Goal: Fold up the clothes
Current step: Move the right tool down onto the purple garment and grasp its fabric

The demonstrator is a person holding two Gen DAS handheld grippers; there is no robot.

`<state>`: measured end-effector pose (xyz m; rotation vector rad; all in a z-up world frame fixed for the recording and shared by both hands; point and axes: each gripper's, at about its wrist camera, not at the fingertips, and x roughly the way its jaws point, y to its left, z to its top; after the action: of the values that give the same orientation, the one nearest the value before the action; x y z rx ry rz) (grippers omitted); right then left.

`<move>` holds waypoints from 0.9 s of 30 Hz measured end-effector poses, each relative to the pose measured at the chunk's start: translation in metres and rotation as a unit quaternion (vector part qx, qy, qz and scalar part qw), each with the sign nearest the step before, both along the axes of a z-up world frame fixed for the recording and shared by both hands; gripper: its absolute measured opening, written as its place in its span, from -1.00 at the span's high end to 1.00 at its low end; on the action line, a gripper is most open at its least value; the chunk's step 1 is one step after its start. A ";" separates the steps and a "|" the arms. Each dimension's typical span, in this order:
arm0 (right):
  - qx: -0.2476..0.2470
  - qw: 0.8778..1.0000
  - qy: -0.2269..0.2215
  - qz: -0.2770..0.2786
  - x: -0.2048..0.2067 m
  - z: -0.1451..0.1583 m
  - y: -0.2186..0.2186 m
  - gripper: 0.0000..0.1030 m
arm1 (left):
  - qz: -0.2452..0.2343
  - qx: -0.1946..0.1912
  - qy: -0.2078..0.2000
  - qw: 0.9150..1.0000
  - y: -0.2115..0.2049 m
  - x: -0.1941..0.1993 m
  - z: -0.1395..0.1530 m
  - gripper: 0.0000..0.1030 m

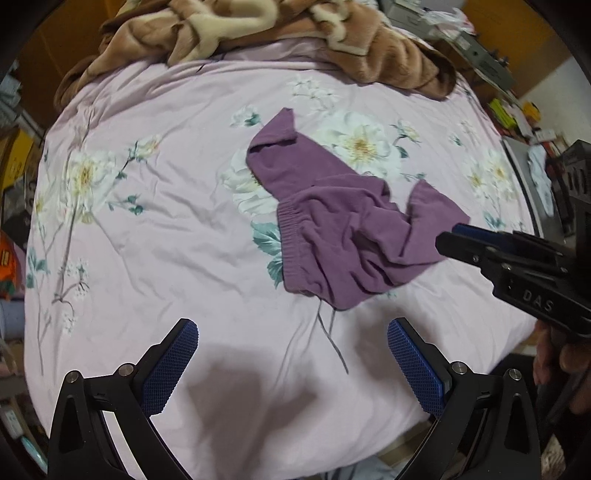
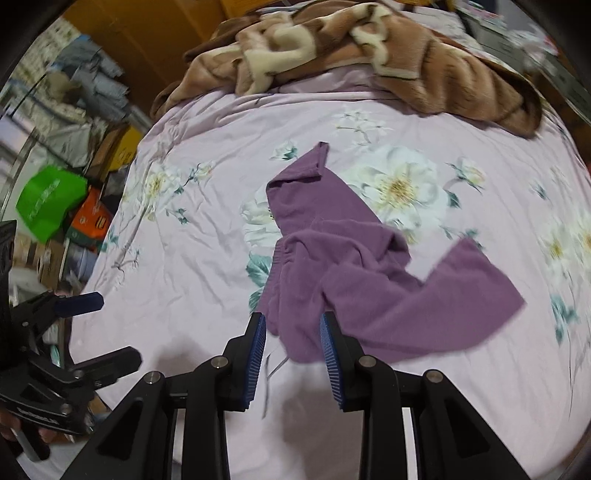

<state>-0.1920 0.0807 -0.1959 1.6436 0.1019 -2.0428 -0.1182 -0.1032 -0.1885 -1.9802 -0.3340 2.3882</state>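
Note:
A crumpled pair of purple pants (image 1: 343, 229) (image 2: 369, 280) lies mid-bed on the pink floral sheet (image 1: 166, 229). Its elastic waistband (image 1: 286, 240) faces left, one leg runs toward the far side and the other toward the right. Grey drawstrings (image 1: 328, 332) trail toward the near edge. My left gripper (image 1: 293, 354) hovers wide open just short of the drawstrings, holding nothing. My right gripper (image 2: 293, 350) is partly open over the pants' near hem, its pads not clamped on cloth. In the left wrist view the right gripper (image 1: 452, 238) reaches in beside the right leg.
A brown and cream blanket (image 1: 258, 29) (image 2: 369, 48) is heaped at the far end of the bed. Boxes and a green bag (image 2: 48, 199) crowd the floor to the left. Shelves with clutter (image 1: 517, 114) stand to the right. A hand (image 1: 561, 362) holds the right gripper.

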 end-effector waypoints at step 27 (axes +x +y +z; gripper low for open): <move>0.030 0.985 -0.046 0.164 -0.099 -0.147 -0.030 0.90 | 0.109 0.004 -0.039 0.993 -0.039 0.010 -0.054 -0.99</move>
<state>-0.2907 0.0511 -0.3431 1.6308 0.3797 -1.7298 -0.1082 -0.1417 -0.2423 -2.1393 -0.5897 2.4301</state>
